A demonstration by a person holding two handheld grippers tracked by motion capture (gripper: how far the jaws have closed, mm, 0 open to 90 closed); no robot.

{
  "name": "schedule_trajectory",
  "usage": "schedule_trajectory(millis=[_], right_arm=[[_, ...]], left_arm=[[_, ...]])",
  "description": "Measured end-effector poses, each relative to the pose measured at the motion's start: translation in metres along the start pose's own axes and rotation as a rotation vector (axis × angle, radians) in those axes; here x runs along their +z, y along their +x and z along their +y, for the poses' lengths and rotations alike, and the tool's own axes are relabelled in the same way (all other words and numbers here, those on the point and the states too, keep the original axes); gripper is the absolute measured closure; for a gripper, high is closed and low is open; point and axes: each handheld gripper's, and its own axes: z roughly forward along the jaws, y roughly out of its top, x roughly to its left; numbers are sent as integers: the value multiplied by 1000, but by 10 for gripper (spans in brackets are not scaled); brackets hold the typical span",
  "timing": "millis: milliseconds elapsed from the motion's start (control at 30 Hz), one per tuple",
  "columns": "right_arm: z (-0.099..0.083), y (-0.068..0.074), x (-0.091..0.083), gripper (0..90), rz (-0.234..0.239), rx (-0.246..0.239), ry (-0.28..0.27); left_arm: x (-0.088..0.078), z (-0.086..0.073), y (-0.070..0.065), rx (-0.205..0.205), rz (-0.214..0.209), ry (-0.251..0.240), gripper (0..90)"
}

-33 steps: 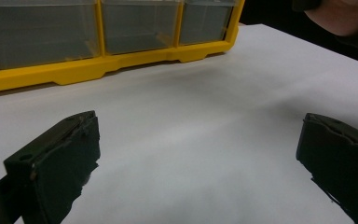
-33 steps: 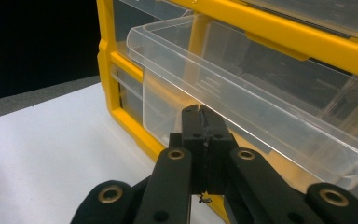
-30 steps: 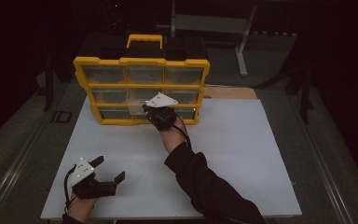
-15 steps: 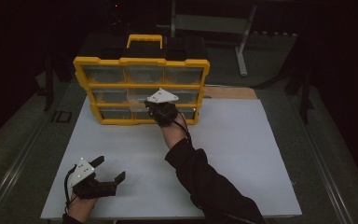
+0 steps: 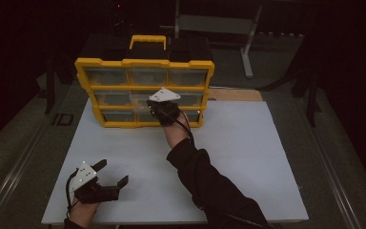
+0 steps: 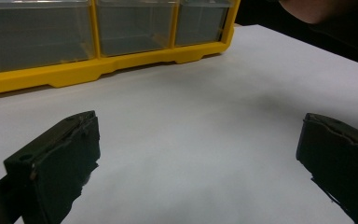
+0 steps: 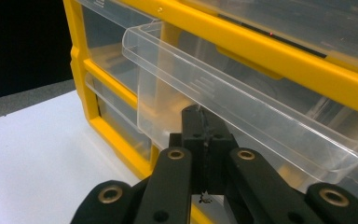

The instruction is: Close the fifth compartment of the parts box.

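A yellow drawer organizer with clear drawers stands at the back of the white board. Its middle-row centre drawer is pulled partly out. In the right gripper view this clear drawer juts from the yellow frame. My right gripper is shut, its jaws pressed together with the tips against the drawer's front wall under its lip. From above, the right gripper sits at that drawer. My left gripper rests open near the board's front left, with nothing between its jaws. It faces the organizer's base.
A brown cardboard strip lies behind the board at the right. A metal stand rises in the dark behind the organizer. The person's dark sleeve crosses the board's middle. Dark floor surrounds the board.
The right gripper has edged very slightly toward the organizer. The left gripper has kept still.
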Motion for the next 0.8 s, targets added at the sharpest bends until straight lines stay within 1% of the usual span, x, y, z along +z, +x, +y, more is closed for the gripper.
schedule_trajectory(millis=[167,267,567,667,800], right_arm=[[1,-1,3,900,-8,-6,8],[2,-2,5,900,-12,0,13],[5,-3,11,900,-12,0,14],[5,-4,13,900,-8,13,9],[4,-6,14,900,-12,11,10]], left_arm=[[0,0,-1,3,-1,1,0],[0,0,-1,3,-1,0,0],[1,0,-1,9,-4,0,0],[1,0,-1,5,-4,-1,0],[1,0,-1,4,-4,-3,0]])
